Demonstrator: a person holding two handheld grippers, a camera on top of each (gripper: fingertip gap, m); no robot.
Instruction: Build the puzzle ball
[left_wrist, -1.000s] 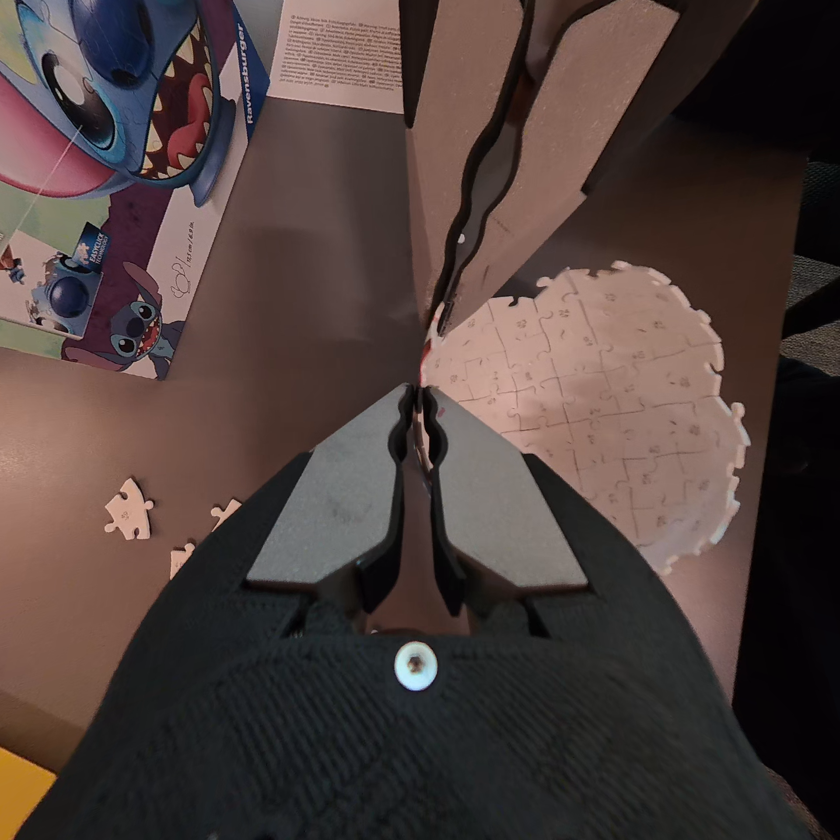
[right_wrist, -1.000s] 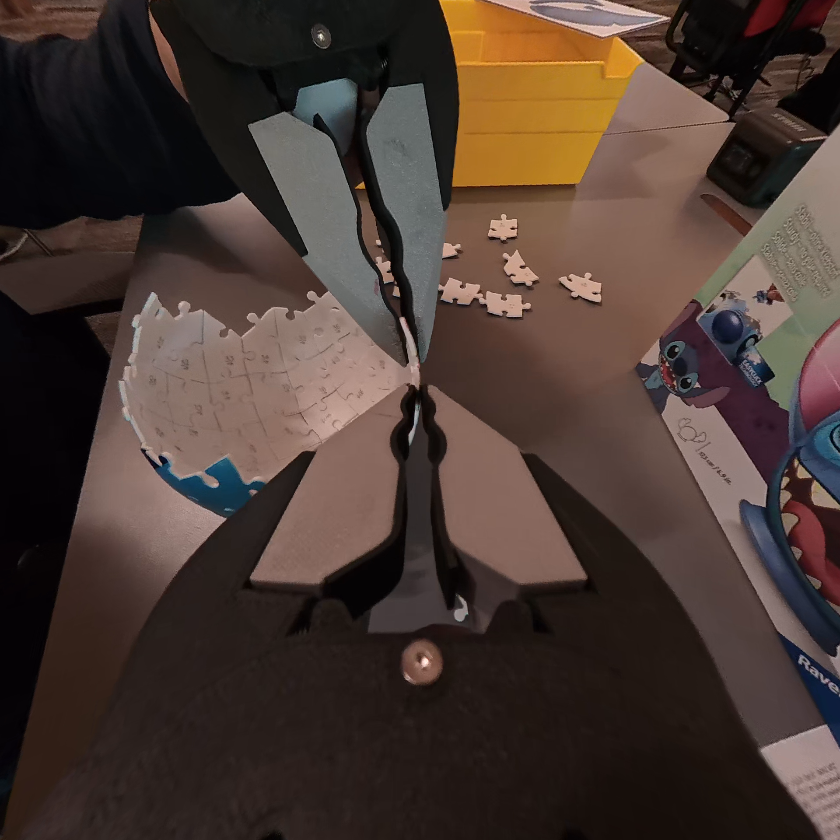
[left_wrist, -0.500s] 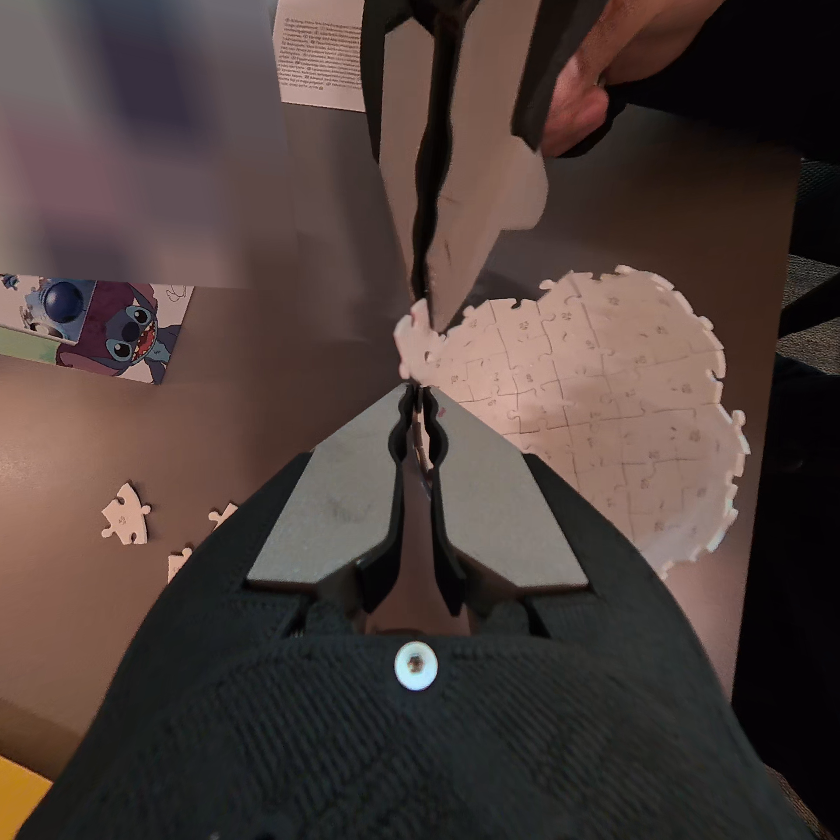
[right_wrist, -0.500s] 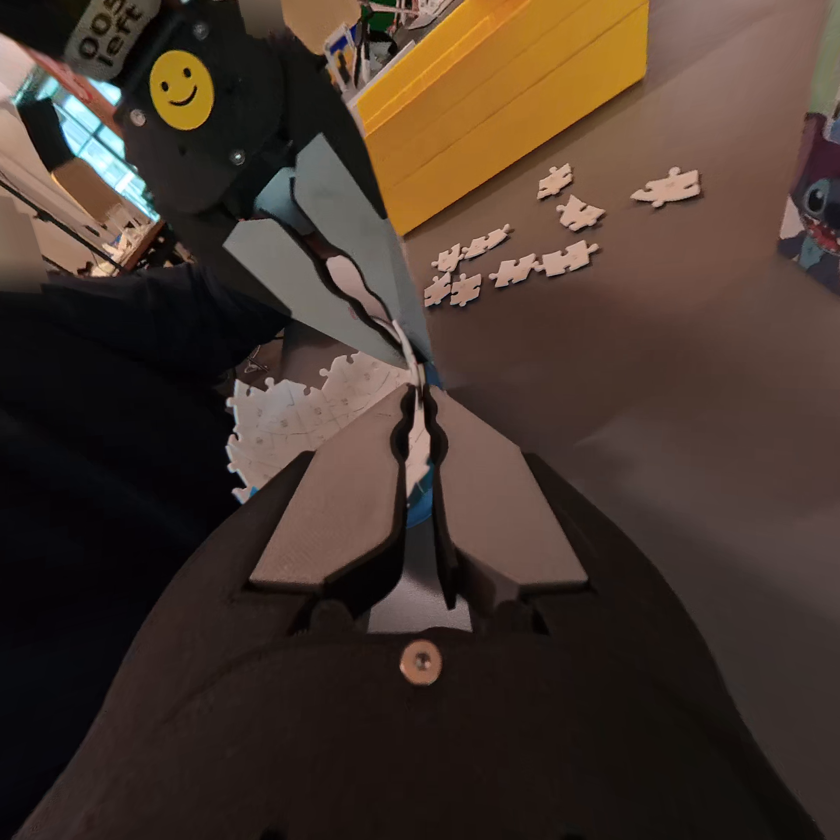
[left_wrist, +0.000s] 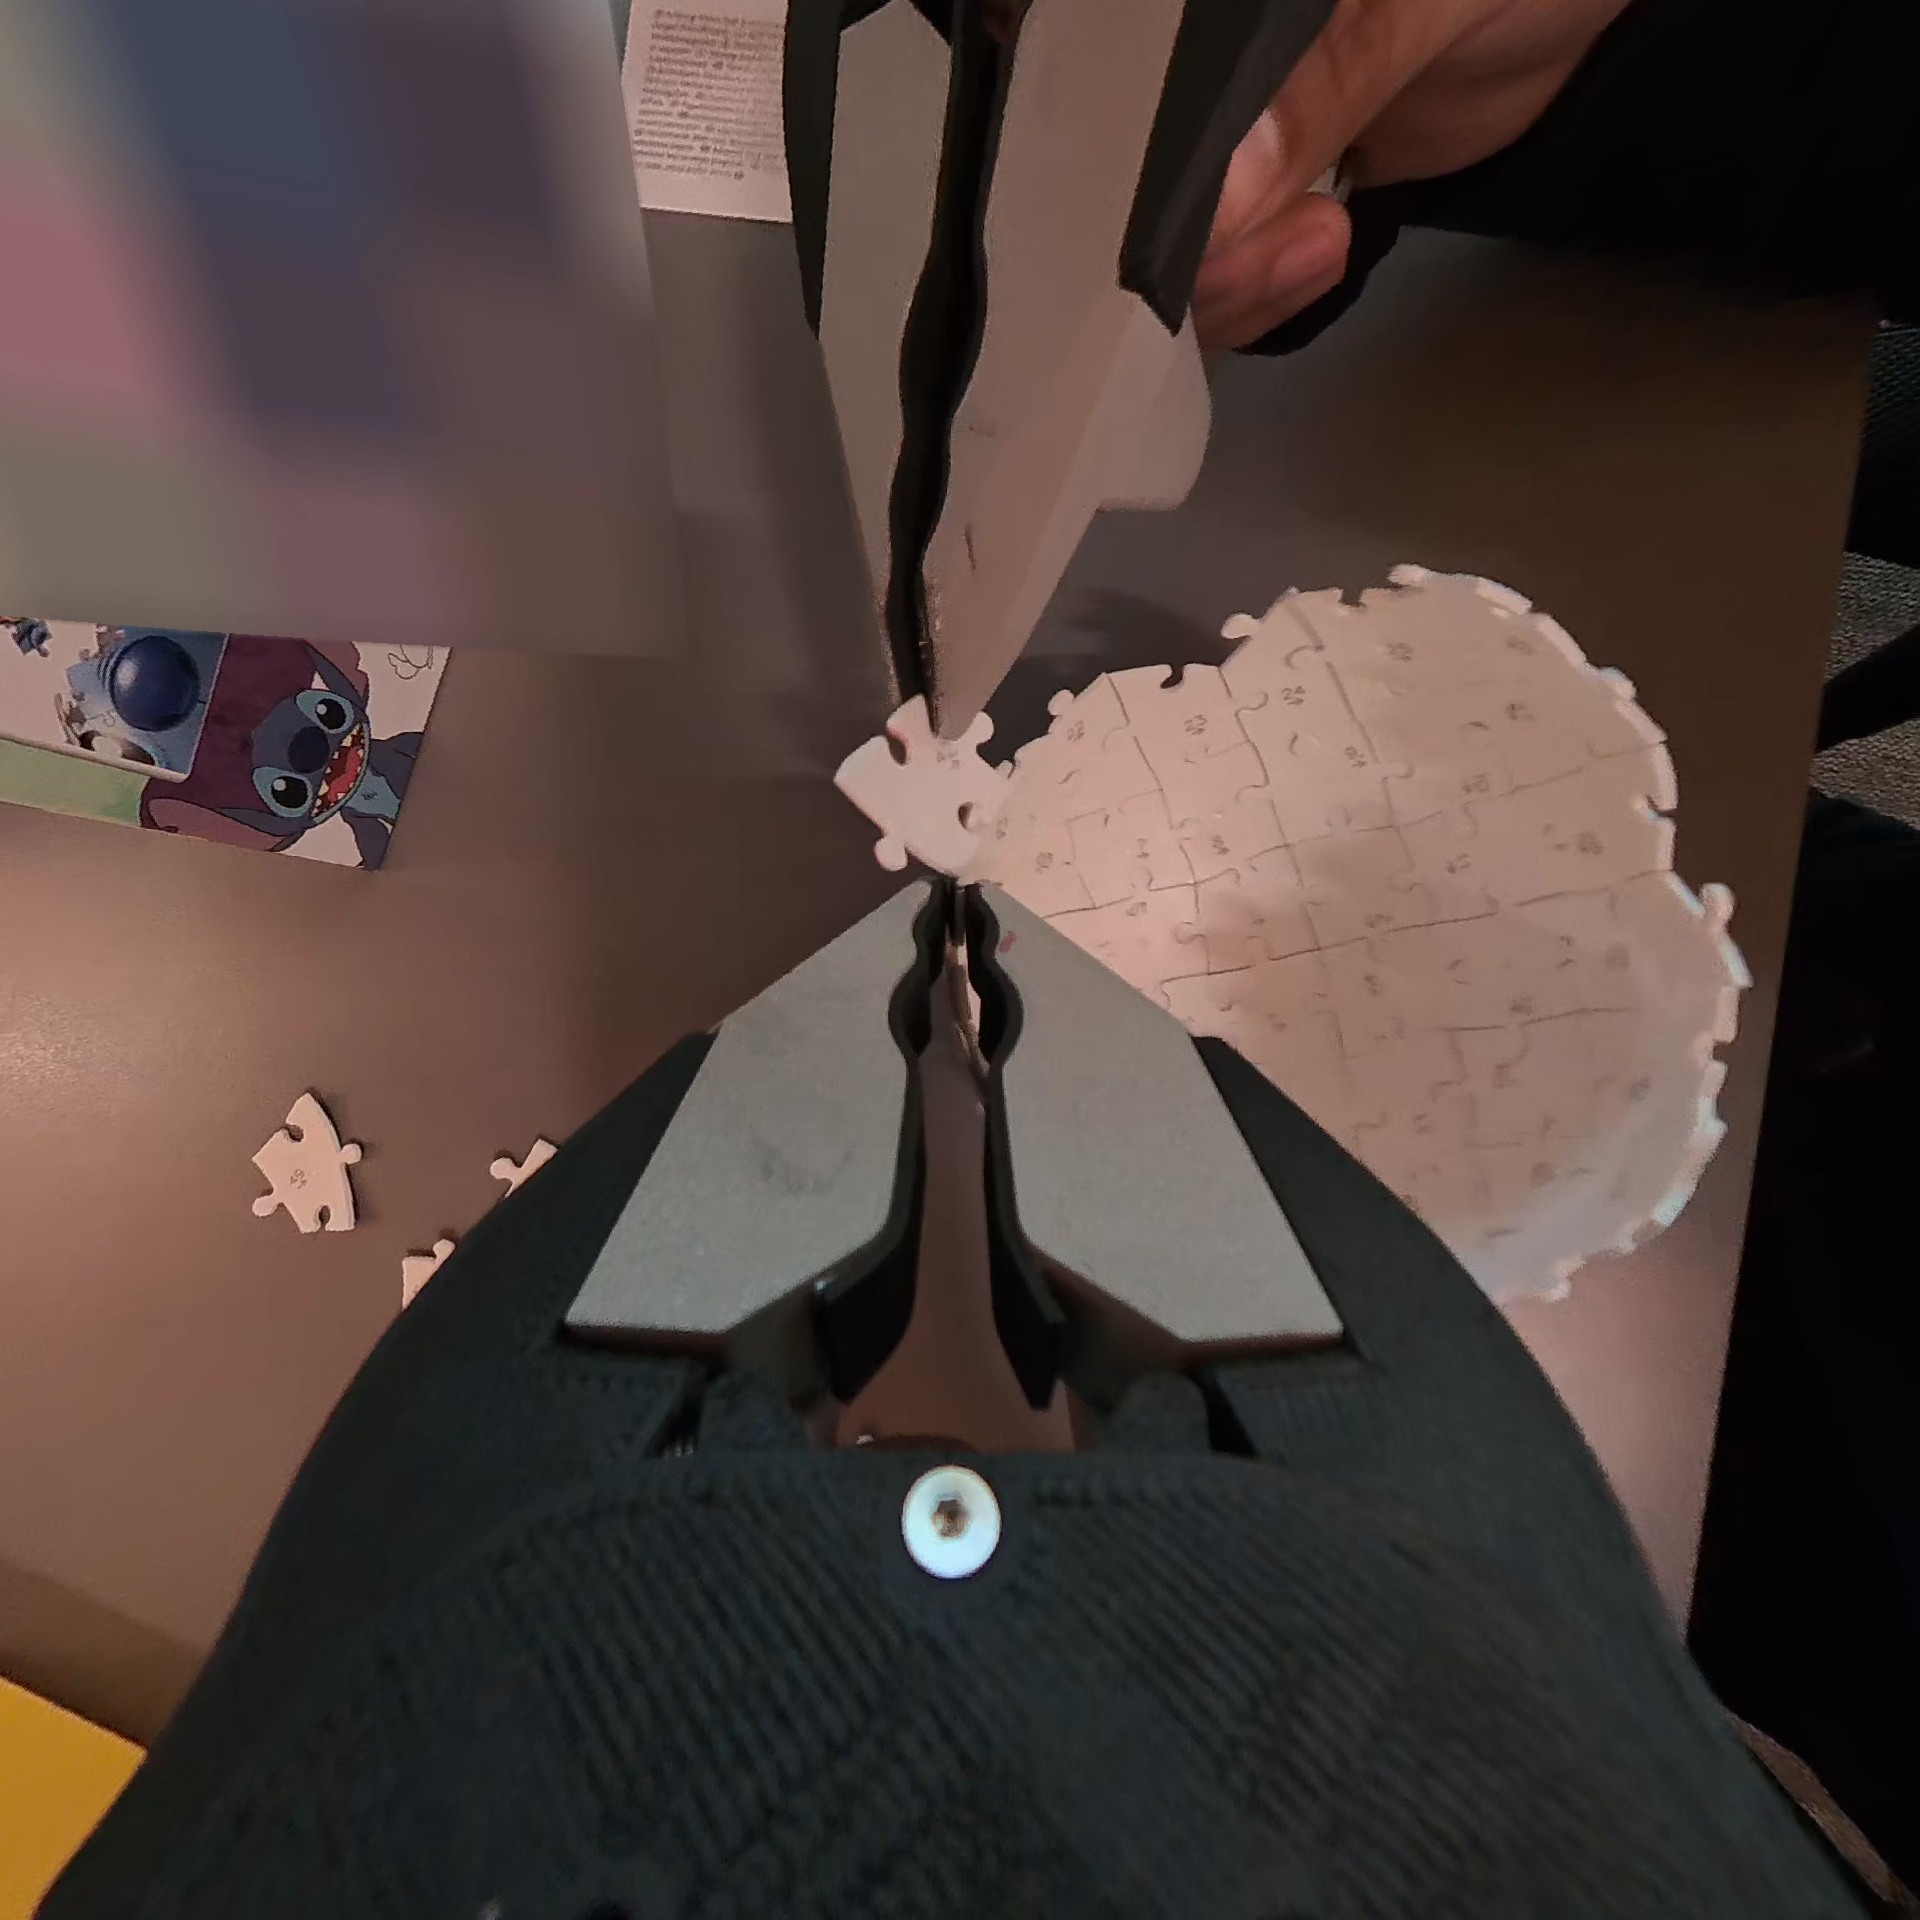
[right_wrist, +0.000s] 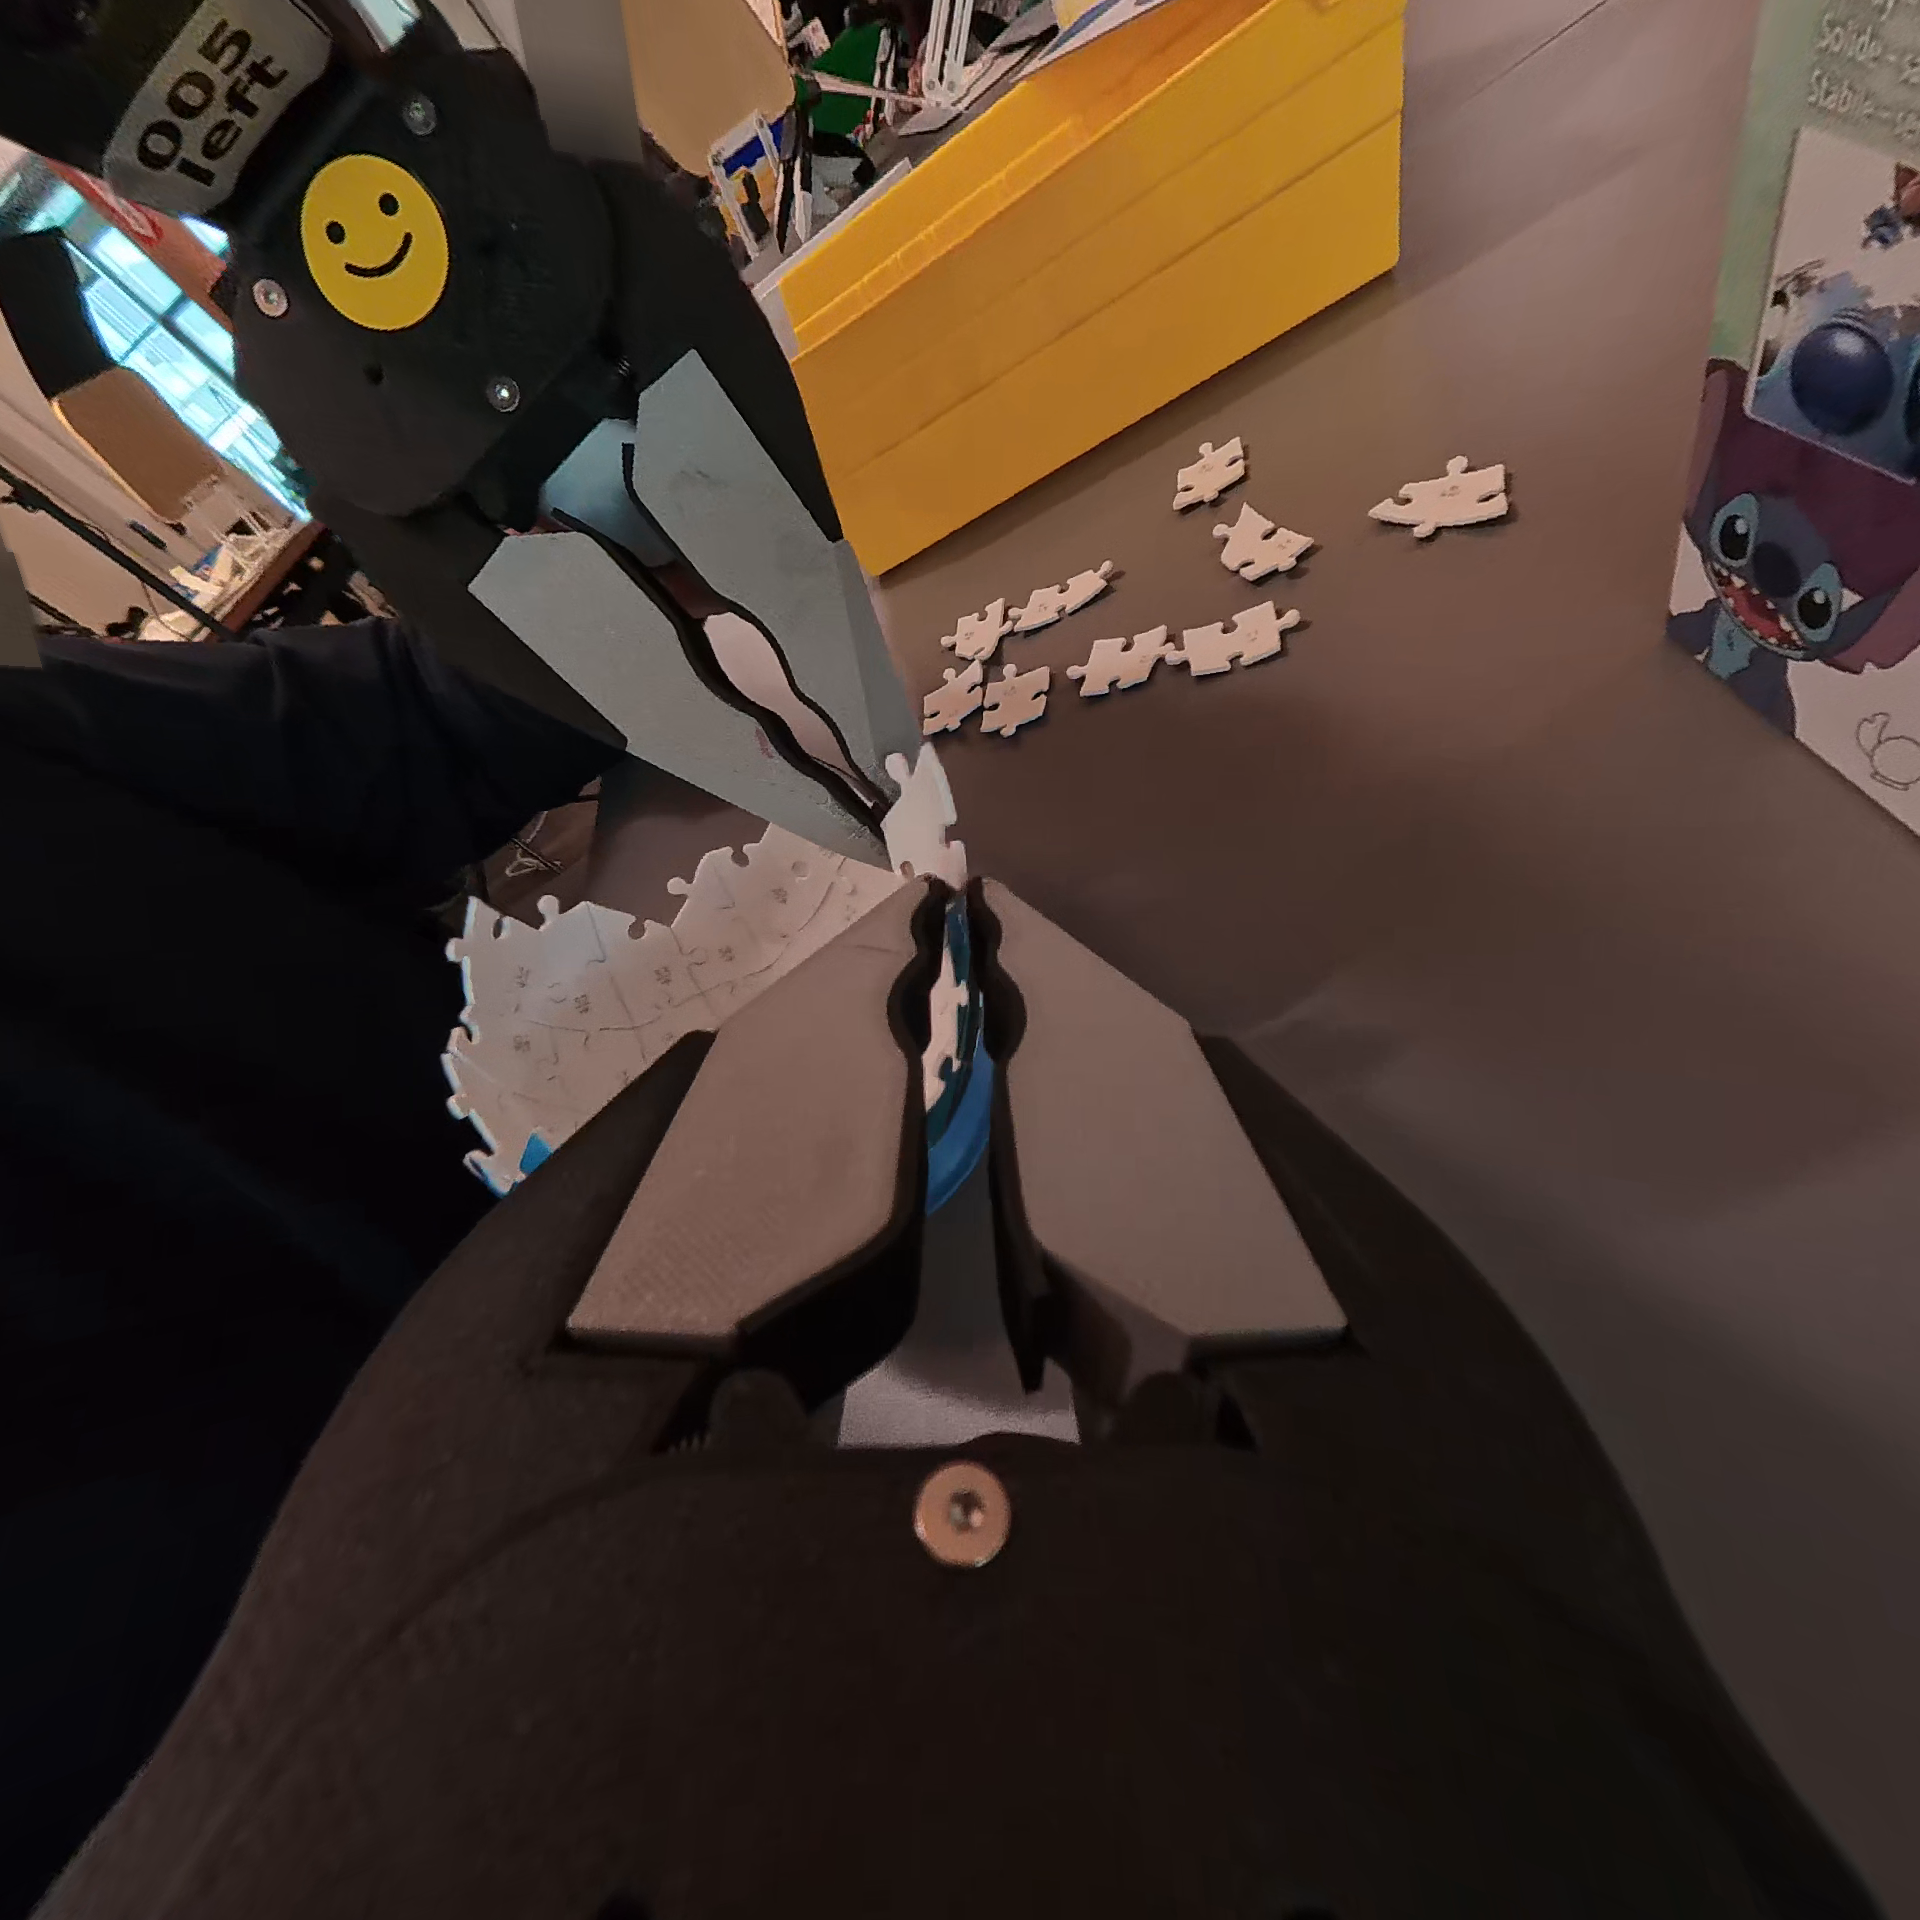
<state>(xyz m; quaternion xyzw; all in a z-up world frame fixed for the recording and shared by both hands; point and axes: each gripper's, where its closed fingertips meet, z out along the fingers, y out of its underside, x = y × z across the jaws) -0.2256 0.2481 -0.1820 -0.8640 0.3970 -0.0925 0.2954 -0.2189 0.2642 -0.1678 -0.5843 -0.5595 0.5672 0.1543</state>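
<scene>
The half-built puzzle ball is a white bowl-shaped shell of joined pieces with a blue outside, and it also shows in the right wrist view. My left gripper is shut on the shell's near rim. My right gripper is shut on a loose white puzzle piece and holds it against the rim, right beside the left gripper's tips. In the left wrist view the piece sits between both grippers' tips, with the right gripper coming down from above.
Several loose white pieces lie on the dark table, and some show in the left wrist view. The puzzle box lies on the left. A yellow bin stands behind the pieces. A printed leaflet lies at the far edge. Both grippers' tips are close together, under 4 cm apart.
My right gripper has tilted and swung round over the rim. The loose piece now shows clearly at the shell's edge. My left gripper has stayed on the rim.
</scene>
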